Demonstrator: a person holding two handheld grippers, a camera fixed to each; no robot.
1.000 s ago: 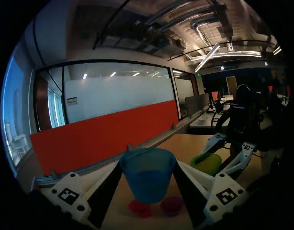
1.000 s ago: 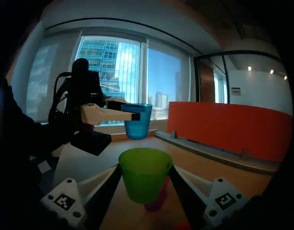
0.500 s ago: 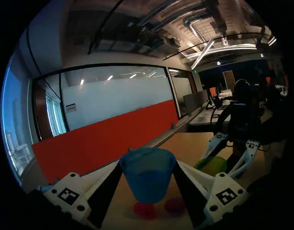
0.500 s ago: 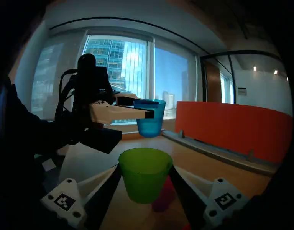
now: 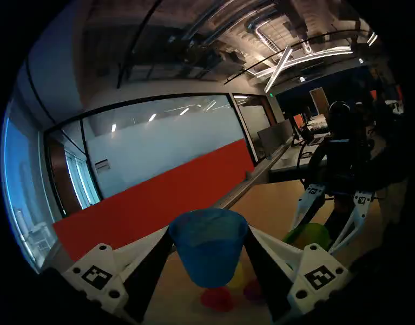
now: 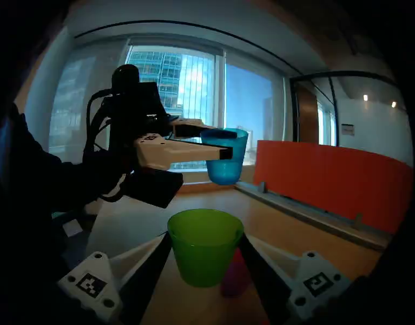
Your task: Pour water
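The left gripper [image 5: 208,238] sits level, its jaws pressed on both sides of an upright blue cup [image 5: 208,262]. The right gripper [image 6: 205,238] clamps a green cup [image 6: 204,257] the same way, lower down. In the right gripper view, a dark-sleeved arm [image 6: 39,179] carries the left gripper from the left.

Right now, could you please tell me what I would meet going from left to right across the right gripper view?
dark sleeve → blue cup → orange partition. The green cup overlaps the blue one's span, so I omit it.
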